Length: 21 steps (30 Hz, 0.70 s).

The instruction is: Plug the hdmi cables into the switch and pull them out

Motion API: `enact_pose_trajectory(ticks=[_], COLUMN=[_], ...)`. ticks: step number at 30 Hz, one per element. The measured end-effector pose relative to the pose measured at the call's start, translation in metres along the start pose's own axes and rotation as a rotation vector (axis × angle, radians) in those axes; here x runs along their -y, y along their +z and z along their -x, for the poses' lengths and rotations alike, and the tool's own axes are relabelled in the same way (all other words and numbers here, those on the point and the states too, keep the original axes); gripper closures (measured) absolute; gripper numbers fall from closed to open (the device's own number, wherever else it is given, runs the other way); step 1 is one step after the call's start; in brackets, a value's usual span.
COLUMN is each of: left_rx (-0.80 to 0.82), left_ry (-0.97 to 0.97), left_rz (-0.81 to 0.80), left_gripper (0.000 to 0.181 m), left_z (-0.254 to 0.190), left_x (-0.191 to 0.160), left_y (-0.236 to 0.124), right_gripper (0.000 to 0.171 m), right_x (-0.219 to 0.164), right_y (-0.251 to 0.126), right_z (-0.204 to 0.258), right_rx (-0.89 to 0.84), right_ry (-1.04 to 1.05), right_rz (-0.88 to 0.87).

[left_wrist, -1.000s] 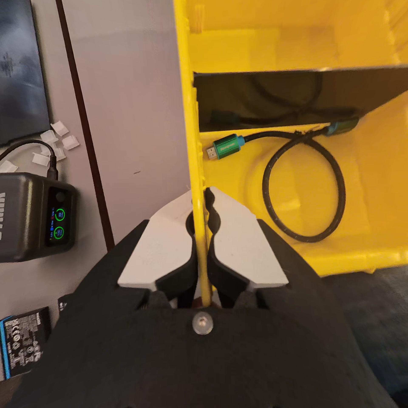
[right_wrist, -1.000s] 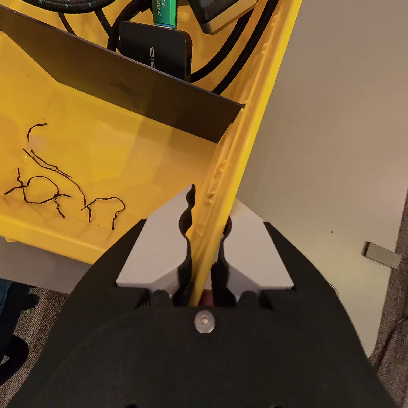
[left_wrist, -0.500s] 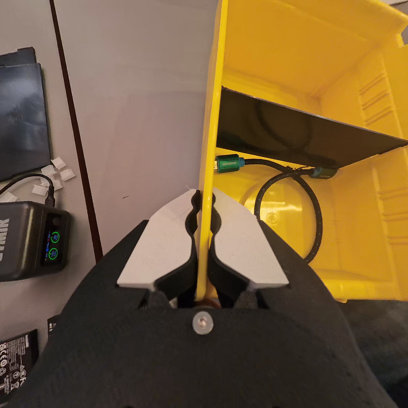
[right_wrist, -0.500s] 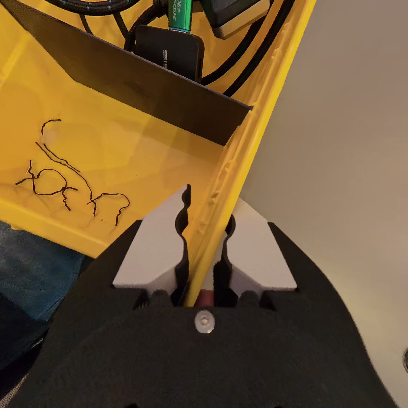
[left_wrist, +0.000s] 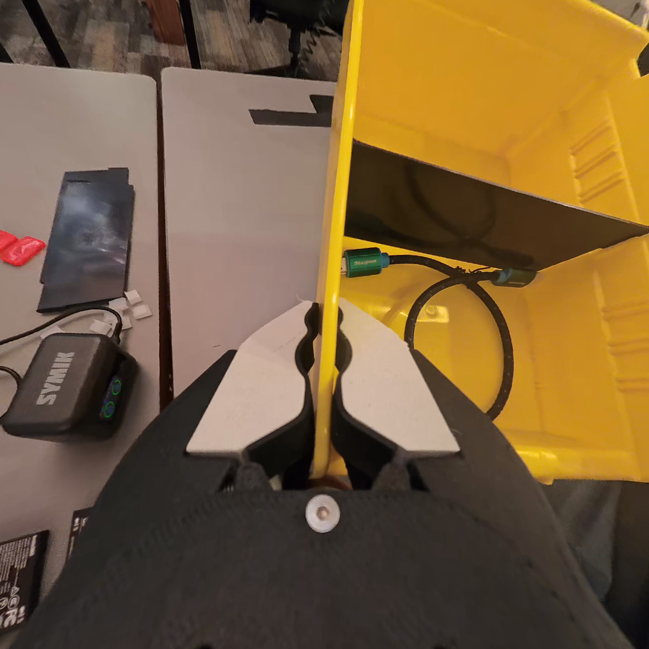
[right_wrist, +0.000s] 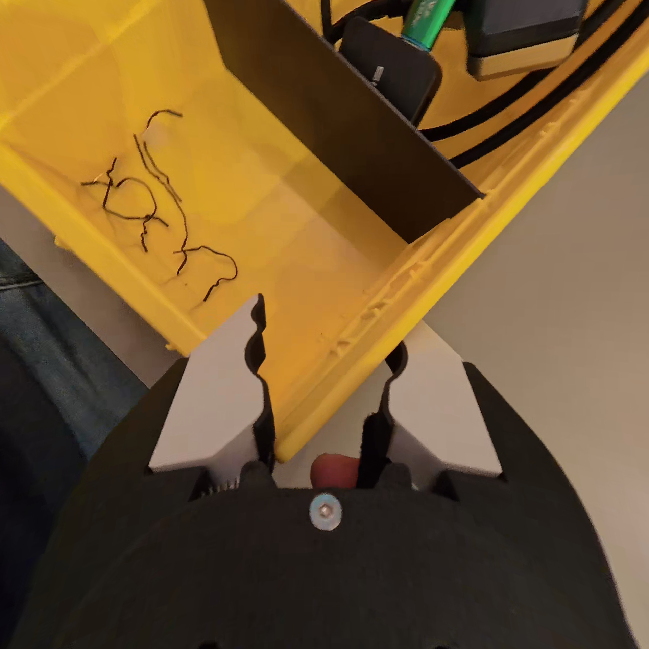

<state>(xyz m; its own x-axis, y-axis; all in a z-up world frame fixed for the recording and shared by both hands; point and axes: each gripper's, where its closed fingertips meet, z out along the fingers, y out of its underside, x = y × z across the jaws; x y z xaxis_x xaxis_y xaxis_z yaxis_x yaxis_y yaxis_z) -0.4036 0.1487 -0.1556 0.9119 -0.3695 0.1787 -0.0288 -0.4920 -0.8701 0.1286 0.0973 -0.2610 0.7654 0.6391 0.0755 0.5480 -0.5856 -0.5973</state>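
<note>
I hold the yellow bin (left_wrist: 456, 116) by its side walls, one wall in each set of fingers, because cables and switch all sit inside it and carrying it takes two grips. My left fingers (left_wrist: 325, 312) are closed on the bin's left wall, which runs straight up between them, so that edge is firmly pinched. My right fingers (right_wrist: 330, 337) stand apart around the right wall's near corner; the wall crosses the gap at a slant and leans on the left finger only, so I judge this side is cradled or let go, not clamped. A black divider (left_wrist: 491, 214) splits the bin. In the near compartment, seen from my left, lies a coiled black HDMI cable (left_wrist: 491, 351) with a green plug (left_wrist: 363, 262) resting against the left wall, unplugged. From my right, the near compartment holds only loose black threads (right_wrist: 147, 210), while beyond the divider sit a flat black box (right_wrist: 389, 66), probably the switch, another green plug (right_wrist: 421, 24) by its far edge, and more cable. Left of the bin the grey table (left_wrist: 238, 210) carries a black charger (left_wrist: 66, 382). Nothing is plugged by me yet.
</note>
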Motion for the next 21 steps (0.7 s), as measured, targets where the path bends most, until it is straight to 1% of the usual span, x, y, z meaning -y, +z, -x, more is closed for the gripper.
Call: enact_pose_trajectory(ticks=[5,10,12,16,21], left_rx=[0.008,0.011,0.007,0.007,0.003], left_ry=[-0.017,-0.028,-0.032,-0.030,-0.025], left_rz=[-0.054,-0.118,-0.140,-0.187,-0.250], left_gripper=[0.176,0.176,0.176,0.176,0.176], left_z=[0.005,0.008,0.007,0.004,-0.002], left_x=[0.010,0.023,0.029,0.041,0.057], left_y=[-0.012,-0.028,-0.034,-0.047,-0.063], right_gripper=[0.092,0.093,0.092,0.084,0.080], right_x=[0.035,0.067,0.082,0.114,0.154], right_y=[0.026,0.048,0.056,0.074,0.098], right_z=[0.042,0.068,0.081,0.118,0.161], right_rx=[0.052,0.084,0.113,0.188,0.276], right_ry=[-0.113,-0.172,-0.171,-0.128,-0.147], right_rz=[0.015,0.009,-0.012,-0.063,-0.091])
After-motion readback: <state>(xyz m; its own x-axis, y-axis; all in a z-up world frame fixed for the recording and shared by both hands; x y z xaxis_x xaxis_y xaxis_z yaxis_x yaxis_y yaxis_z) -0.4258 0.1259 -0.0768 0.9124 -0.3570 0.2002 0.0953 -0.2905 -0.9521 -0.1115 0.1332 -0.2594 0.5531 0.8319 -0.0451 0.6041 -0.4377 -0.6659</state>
